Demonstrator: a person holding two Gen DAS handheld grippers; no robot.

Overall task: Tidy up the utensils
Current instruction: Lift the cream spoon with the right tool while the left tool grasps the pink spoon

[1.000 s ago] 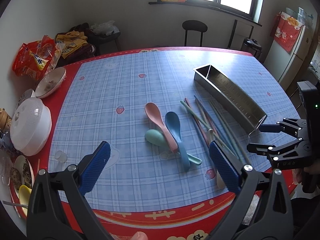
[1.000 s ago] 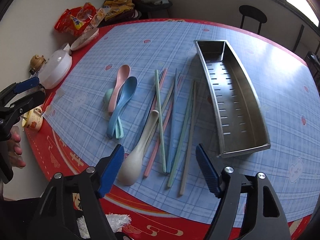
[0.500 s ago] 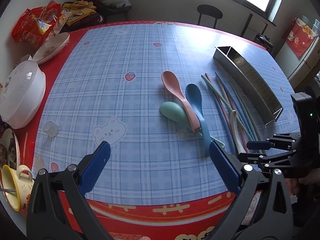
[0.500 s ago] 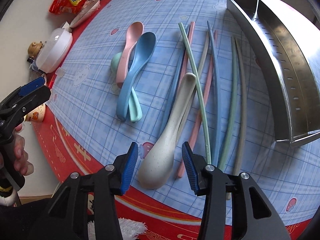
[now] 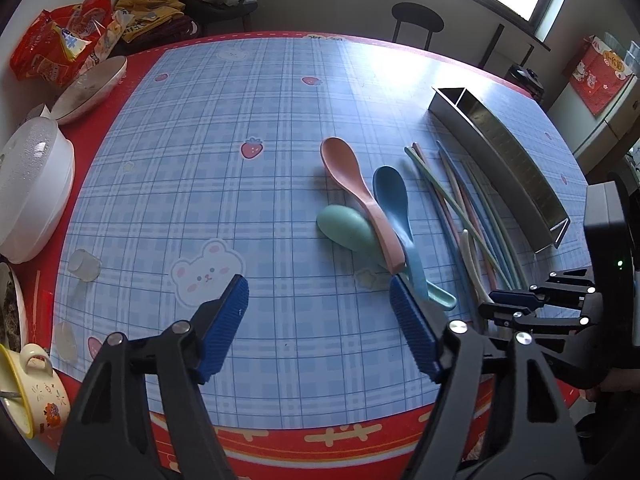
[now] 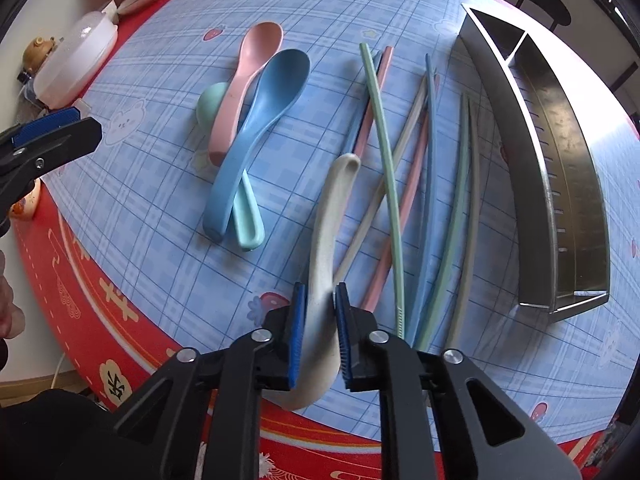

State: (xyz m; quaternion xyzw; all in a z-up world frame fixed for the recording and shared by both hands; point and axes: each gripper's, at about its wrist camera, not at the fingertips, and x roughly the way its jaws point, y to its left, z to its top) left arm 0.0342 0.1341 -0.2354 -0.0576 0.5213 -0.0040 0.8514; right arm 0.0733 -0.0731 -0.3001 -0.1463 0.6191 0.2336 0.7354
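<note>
Showing the right claw [image 6: 320, 312] closed onto the cream spoon [image 6: 332, 216] where its handle met the bowl, the right wrist view had both blue pads pressing the spoon's sides after the jaws had just been narrowing. That spoon lay near the worktop's [image 5: 240, 200] red border at 6 o'clock, its handle tip resting on the chopsticks [image 6: 428, 184]. These fanned from 12 toward 6 o'clock, crossing one another, between the spoons and the steel tray [image 6: 560, 168]. At 3 o'clock the tray stood apart from the nearest chopstick by a narrow strip of cloth; it was divided at its far end.

At 10 o'clock of the cream spoon lay the pink spoon [image 5: 360, 196] and blue spoon [image 5: 396, 208], both crossing over the green spoon [image 5: 348, 228].

In the left wrist view the left claw [image 5: 318, 300] stood partly open with nothing between its pads, its jaws having just been narrowing; its right pad sat near the blue spoon's handle end. Open checked cloth spread from 9 to 12 o'clock of the spoons. A covered white dish [image 5: 32, 184], bowls and a yellow cup [image 5: 32, 392] crowded the worktop's 9 o'clock edge.
</note>
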